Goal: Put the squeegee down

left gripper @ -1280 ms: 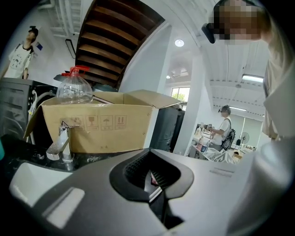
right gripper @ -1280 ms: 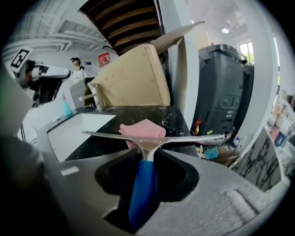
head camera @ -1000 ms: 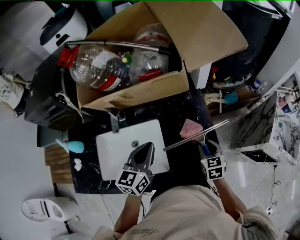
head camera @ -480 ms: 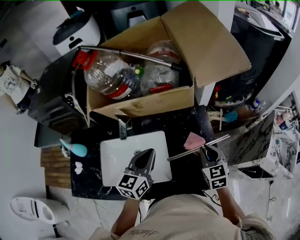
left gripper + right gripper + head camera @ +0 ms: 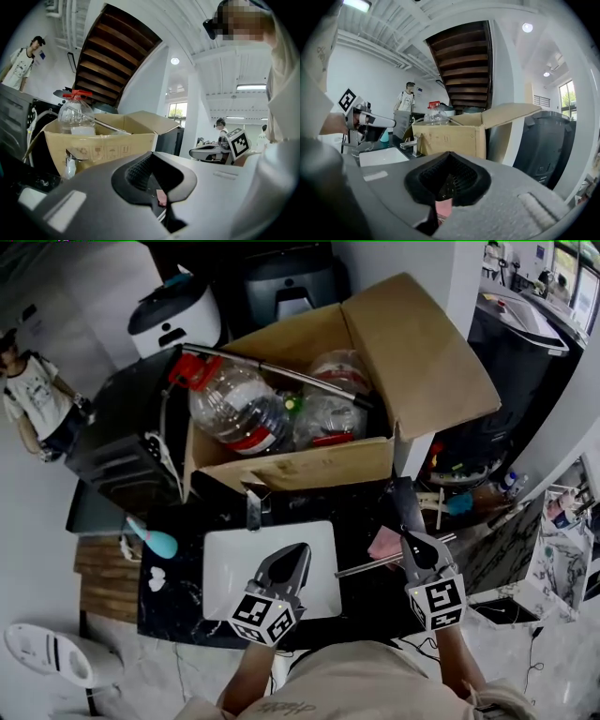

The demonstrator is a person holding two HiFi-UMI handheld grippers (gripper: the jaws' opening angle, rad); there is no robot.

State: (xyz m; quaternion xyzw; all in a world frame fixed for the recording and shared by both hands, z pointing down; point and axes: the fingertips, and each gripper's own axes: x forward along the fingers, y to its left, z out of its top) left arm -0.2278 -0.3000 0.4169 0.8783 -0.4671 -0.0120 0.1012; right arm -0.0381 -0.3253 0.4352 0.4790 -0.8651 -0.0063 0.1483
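The squeegee (image 5: 373, 565) lies flat on the dark counter to the right of the white sink (image 5: 223, 579), its long blade slanting up to the right. Its right end is hidden under my right gripper. That right gripper (image 5: 418, 543) hangs above it, shut and holding nothing, jaws (image 5: 449, 158) pointing roughly level. My left gripper (image 5: 298, 552) hovers over the sink, also shut and empty (image 5: 151, 157). A pink cloth (image 5: 383, 542) rests beside the squeegee and shows through the gap under the right jaws (image 5: 443, 206).
An open cardboard box (image 5: 309, 470) holding big plastic bottles (image 5: 239, 409) stands behind the sink, with a faucet (image 5: 253, 509) in front of it. A teal brush (image 5: 156, 541) lies at the counter's left. The counter's right edge drops off next to the squeegee. A person stands far left.
The right gripper has come off the squeegee, lifted away and shut its jaws, and the squeegee now lies on the counter. The left gripper has risen a little.
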